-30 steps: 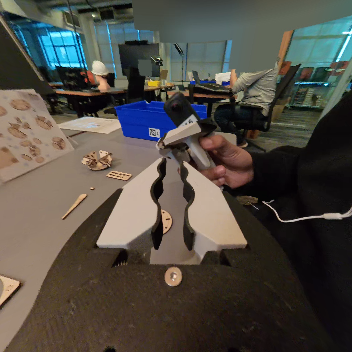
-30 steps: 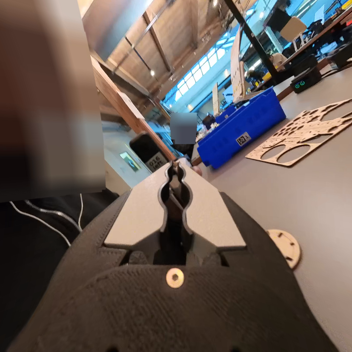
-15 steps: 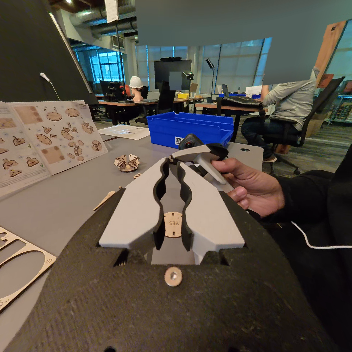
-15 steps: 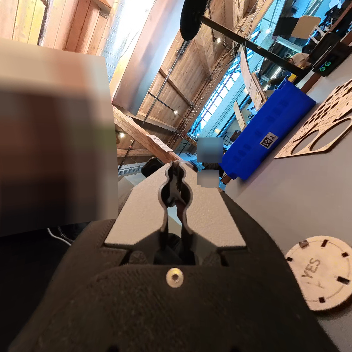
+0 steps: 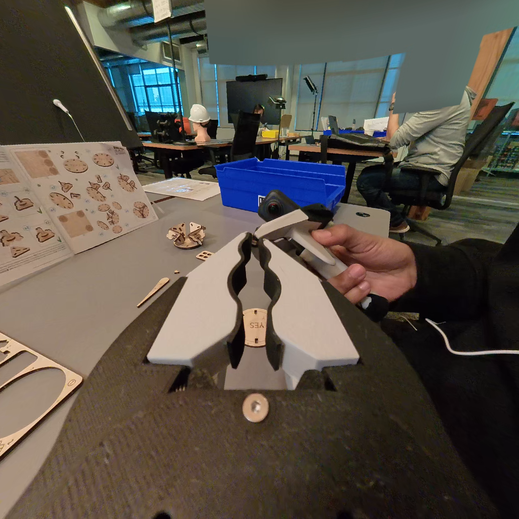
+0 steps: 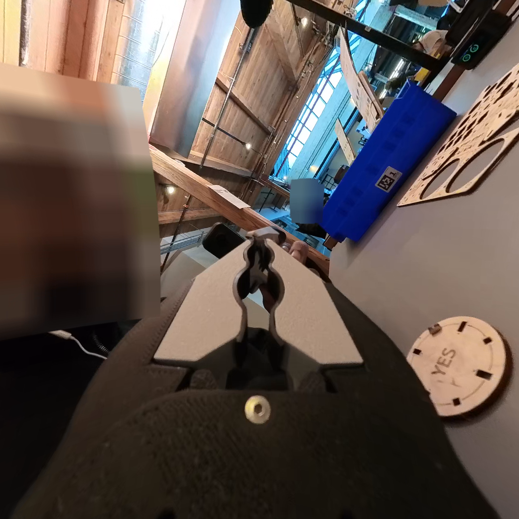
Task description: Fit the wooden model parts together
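A smooth matt grey counter [image 5: 84, 295] is seen under a round pale laser-cut wooden disc [image 6: 457, 370] with dark scorched edges. Glossy plastic is shown by the blue bin [image 5: 280, 179]; printed paper by the instruction sheet [image 5: 70, 196].

My left cam sits low over the desk [image 5: 84, 295], roughly level, looking along my left gripper [image 5: 254, 244] across the desk to the blue bin [image 5: 280, 179] and the office beyond. My right gripper [image 5: 258, 233] faces it close up, tips almost meeting. The right cam is rolled hard sideways and tipped up, so the desk [image 6: 421, 266] runs down its right edge and wooden ceiling beams [image 6: 224, 196] fill the middle. Both cams catch the blue bin [image 6: 393, 168], the wooden disc [image 5: 254, 327] [image 6: 457, 370] and each other's gripper; the left gripper [image 6: 264, 233] pokes out just past my right fingertips.
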Tool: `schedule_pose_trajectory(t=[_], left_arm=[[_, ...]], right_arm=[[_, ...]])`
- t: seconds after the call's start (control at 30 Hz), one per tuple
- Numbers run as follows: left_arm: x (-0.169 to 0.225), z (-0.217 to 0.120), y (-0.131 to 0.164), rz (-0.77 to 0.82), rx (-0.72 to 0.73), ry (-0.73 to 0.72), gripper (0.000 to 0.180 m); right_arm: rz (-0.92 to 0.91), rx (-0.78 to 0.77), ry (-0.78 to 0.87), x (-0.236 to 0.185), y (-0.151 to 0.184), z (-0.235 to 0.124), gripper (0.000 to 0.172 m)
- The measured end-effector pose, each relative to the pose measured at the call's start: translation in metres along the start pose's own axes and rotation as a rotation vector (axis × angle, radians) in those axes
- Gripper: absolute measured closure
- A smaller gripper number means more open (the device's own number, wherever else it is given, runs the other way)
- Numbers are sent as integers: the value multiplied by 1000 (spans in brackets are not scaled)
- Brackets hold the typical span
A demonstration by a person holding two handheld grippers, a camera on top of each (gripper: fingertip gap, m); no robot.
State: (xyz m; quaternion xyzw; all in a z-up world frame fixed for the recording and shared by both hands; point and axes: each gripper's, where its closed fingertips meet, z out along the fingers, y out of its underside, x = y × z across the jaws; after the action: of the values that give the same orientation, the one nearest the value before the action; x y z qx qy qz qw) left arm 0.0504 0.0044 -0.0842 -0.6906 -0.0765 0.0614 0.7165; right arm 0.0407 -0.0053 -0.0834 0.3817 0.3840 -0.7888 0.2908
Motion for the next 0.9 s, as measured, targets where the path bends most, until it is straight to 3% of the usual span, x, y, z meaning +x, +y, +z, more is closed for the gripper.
schedule_pose_trajectory(t=[0.03, 0.4, 0.67, 0.77, 0.9], left_arm=[[0, 0, 0, 1, -2, 0, 180], [3, 1, 2, -11, -9, 25, 180], [0, -4, -4, -138, 37, 91, 180], [0, -6, -5, -247, 62, 159, 180], [-2, -8, -7, -580, 108, 350, 180]], right_arm=[[-1, -8, 5, 0, 0, -1, 170], [6, -61, -7, -4, 3, -1, 169], [-73, -63, 44, -2, -3, -7, 171], [-315, -113, 104, -9, -4, -10, 166], [-982, -324, 306, -14, 3, -8, 144]])
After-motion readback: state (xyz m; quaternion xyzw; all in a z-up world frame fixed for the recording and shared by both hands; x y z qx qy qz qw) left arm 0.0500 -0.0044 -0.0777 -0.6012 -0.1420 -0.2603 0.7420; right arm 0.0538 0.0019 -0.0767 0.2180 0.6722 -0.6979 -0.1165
